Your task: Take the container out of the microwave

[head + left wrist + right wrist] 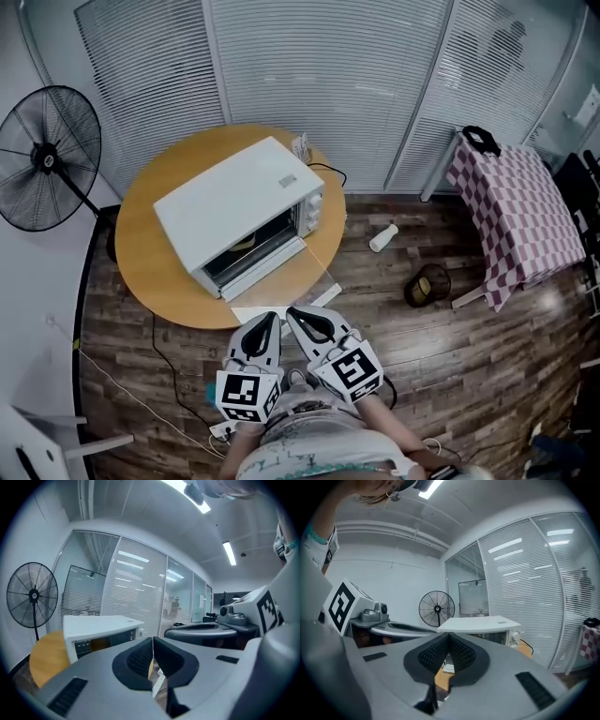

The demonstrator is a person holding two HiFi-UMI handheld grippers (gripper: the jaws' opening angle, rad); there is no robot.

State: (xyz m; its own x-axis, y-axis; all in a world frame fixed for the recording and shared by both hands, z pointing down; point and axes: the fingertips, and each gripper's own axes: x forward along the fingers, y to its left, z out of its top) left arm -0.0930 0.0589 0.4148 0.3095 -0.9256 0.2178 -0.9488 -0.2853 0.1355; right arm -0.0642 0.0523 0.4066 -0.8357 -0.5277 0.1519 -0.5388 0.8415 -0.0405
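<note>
The grey left gripper (270, 320) and right gripper (296, 312), jaws closed on nothing, point at the white boxy microwave (234, 206) on the round wooden table (148, 258); a yellowish container (246, 243) seems to sit inside.

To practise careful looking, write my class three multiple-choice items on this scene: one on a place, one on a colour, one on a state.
1. Where does the microwave stand?
A on a shelf
B on the round table
C on a chair

2. What colour is the microwave's casing?
A black
B red
C white

3. How do the jaws of the left hand-held gripper and the right hand-held gripper stand?
A wide apart
B together, holding nothing
C clamped on a cup

Answers:
1 B: the head view shows it resting on the tabletop.
2 C: its top and sides are white.
3 B: in each gripper view the pads meet with nothing between them.
</note>
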